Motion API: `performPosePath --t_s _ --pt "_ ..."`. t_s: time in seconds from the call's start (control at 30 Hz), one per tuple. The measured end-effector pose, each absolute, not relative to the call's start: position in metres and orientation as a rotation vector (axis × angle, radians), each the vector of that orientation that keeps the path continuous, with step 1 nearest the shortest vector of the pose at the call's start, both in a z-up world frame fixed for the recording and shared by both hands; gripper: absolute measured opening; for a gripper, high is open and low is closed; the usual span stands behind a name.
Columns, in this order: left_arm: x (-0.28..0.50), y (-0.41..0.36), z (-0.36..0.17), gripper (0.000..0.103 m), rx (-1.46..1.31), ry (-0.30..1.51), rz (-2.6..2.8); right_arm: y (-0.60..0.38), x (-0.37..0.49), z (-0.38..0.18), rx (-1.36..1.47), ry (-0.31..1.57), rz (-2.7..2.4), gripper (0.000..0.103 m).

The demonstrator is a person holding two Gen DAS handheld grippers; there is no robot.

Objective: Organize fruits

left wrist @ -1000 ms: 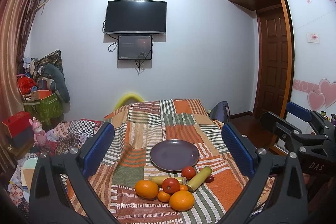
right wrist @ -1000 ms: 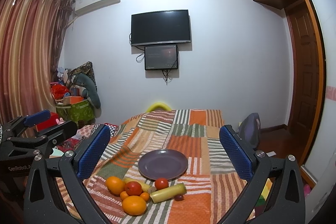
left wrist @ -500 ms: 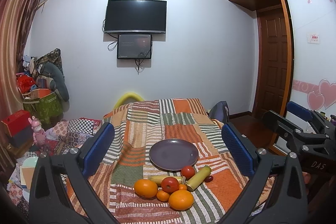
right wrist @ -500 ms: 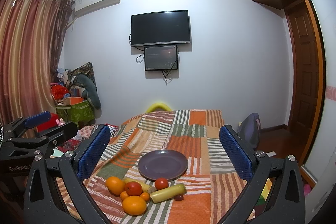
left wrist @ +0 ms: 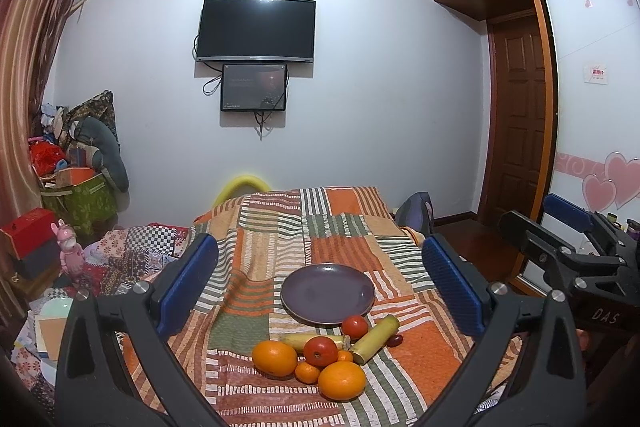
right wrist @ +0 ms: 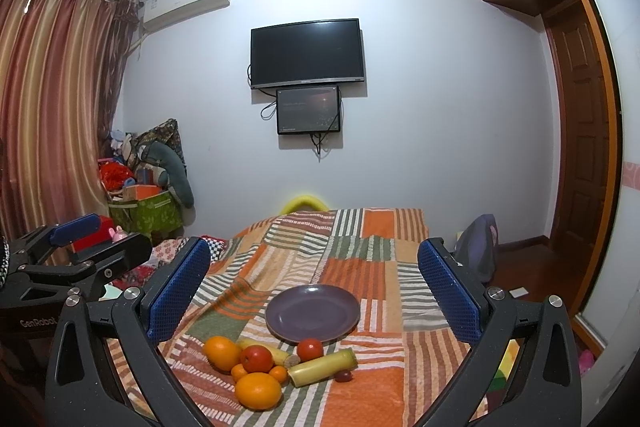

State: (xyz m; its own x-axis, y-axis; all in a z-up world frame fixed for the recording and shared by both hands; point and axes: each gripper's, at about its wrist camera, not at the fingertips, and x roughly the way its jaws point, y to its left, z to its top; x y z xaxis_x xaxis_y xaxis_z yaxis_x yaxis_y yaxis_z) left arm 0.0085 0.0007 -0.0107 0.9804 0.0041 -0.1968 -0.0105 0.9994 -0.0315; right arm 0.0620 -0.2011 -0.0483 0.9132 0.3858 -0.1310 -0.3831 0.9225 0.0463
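1. Holding both tongs above the near end of the bed, you have the left tongs (left wrist: 320, 279) spread wide with nothing between the blue pads, and the right tongs (right wrist: 312, 281) just as wide and just as bare.
2. Your fruit sits in 1 tight cluster on the striped patchwork blanket (left wrist: 344, 247), just in front of the purple plate (left wrist: 327, 291), which holds nothing.
3. Nearest you lies a large orange (left wrist: 341, 380); a 2nd orange (left wrist: 274, 358) rests to its left, with a small tangerine (left wrist: 307, 373) between them.
4. A red apple (left wrist: 320, 351) sits in the middle of the cluster, touching a banana (left wrist: 312, 339) behind it.
5. A tomato (left wrist: 354, 326) lies right at the plate's near rim.
6. A pale yellow-green stalk (left wrist: 375, 339) lies slanted to the right of the apple, and a small dark red fruit (left wrist: 396, 340) sits just beside its right side.
7. From your right view, the same cluster shows below and between the pads, with the plate (right wrist: 312, 313) behind it.
8. On the far wall hang a television (left wrist: 257, 29) and a smaller screen (left wrist: 253, 87) under it.
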Motion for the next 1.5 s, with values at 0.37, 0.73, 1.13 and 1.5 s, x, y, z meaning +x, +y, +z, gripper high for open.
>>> performPosePath --t_s 0.37,0.73,1.13,1.5 --pt "0.012 0.002 -0.012 0.103 -0.036 0.200 -0.002 -0.199 0.068 -0.052 0.014 0.151 0.397 0.103" --pt "0.038 0.030 -0.035 0.077 -0.062 0.323 0.014 -0.190 0.094 -0.072 -0.015 0.264 0.457 0.082" --pt "0.083 0.076 -0.103 0.070 -0.072 0.594 0.042 -0.166 0.139 -0.141 -0.075 0.556 0.528 0.072" --pt "0.100 0.093 -0.160 0.070 -0.071 0.781 0.043 -0.131 0.151 -0.194 -0.132 0.772 0.595 0.077"
